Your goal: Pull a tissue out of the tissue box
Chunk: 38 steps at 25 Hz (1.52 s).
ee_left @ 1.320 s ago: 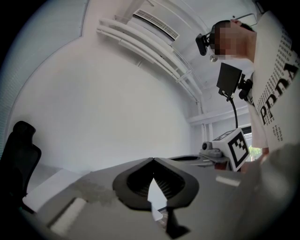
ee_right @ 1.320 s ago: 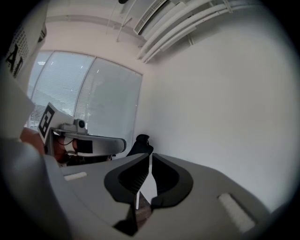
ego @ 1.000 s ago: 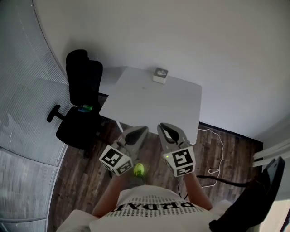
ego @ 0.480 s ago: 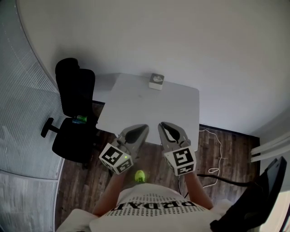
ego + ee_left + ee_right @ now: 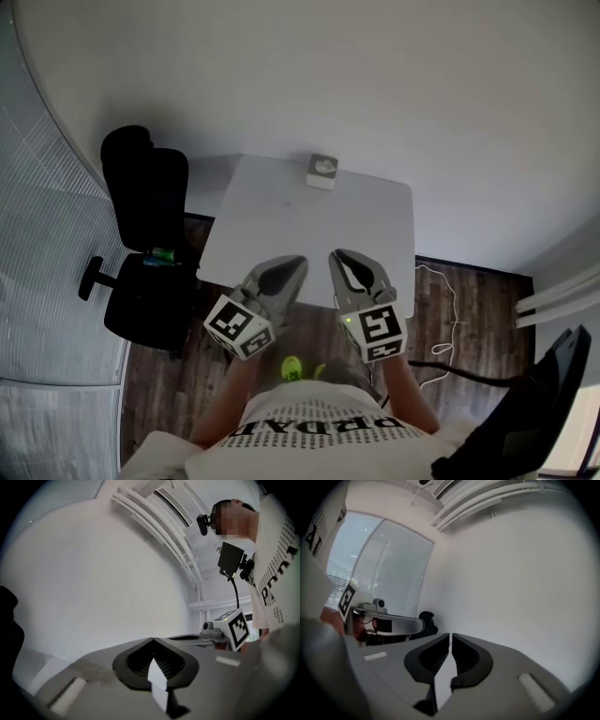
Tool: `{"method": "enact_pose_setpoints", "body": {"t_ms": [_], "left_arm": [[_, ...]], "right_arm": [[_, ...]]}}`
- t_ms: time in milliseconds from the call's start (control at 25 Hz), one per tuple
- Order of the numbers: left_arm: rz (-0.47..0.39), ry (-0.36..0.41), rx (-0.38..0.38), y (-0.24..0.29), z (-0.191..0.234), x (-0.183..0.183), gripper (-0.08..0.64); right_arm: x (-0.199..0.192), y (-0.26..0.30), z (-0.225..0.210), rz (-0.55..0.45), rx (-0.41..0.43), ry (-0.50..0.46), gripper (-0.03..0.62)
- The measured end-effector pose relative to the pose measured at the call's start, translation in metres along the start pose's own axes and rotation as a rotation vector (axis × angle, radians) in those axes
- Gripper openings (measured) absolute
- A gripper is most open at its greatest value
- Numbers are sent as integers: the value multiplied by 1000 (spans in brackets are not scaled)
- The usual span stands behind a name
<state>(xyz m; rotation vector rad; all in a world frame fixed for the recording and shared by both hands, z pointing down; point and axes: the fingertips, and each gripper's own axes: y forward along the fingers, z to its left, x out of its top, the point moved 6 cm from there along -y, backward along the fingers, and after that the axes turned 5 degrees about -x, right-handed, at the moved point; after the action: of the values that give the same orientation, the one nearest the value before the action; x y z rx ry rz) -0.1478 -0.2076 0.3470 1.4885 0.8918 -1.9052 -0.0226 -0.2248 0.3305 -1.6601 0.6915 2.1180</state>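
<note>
Tissue box (image 5: pixel 323 171): sits at the far edge of the white counter (image 5: pixel 281 230), upper middle of the head view, close to the wall. It is too small here to tell whether a tissue stands up from the slot. Neither gripper view shows the box.

Left gripper (image 5: pixel 291 266): lower middle of the frame, over the near edge of the counter and well apart from the box. Its fingers (image 5: pixel 133 663) are closed tip to tip with nothing between them.

Right gripper (image 5: pixel 341 259): just beside the left, at the same near edge. Its fingers (image 5: pixel 426 660) are all but together, with only a thin slit and nothing held.

Step in hand, as judged: the approach; no contact yet.

Notes for doing it well:
- Carry both grippers across the counter toward the upper middle of the frame until the box shows in the gripper views.
- Part the fingers of the pulling gripper before arrival, not at the box.
- The box looks small and light and will likely lift with the tissue, so rest the other gripper on its top or side.
- Pinch only the tissue, above the slot, and draw straight up and slowly to avoid tearing.
</note>
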Motion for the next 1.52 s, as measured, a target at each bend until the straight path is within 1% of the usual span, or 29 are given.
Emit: {"method": "enact_pose_setpoints", "body": {"t_ms": [320, 520, 800, 920, 1120, 1520], "left_arm": [[30, -15, 14, 20, 23, -6, -9], [51, -20, 31, 50, 46, -8, -9], [58, 12, 30, 79, 61, -8, -9], [56, 6, 25, 95, 72, -12, -9], [74, -7, 44, 135, 93, -12, -9], [72, -3, 112, 180, 122, -14, -9]], "right_arm": [[-7, 27, -22, 4, -1, 15, 26], [-10, 58, -53, 2, 20, 47, 28], [-11, 76, -77, -29, 42, 57, 64], [-13, 88, -90, -26, 55, 59, 67], [-15, 116, -124, -17, 79, 61, 67], [-17, 154, -164, -22, 156, 54, 66]]}}
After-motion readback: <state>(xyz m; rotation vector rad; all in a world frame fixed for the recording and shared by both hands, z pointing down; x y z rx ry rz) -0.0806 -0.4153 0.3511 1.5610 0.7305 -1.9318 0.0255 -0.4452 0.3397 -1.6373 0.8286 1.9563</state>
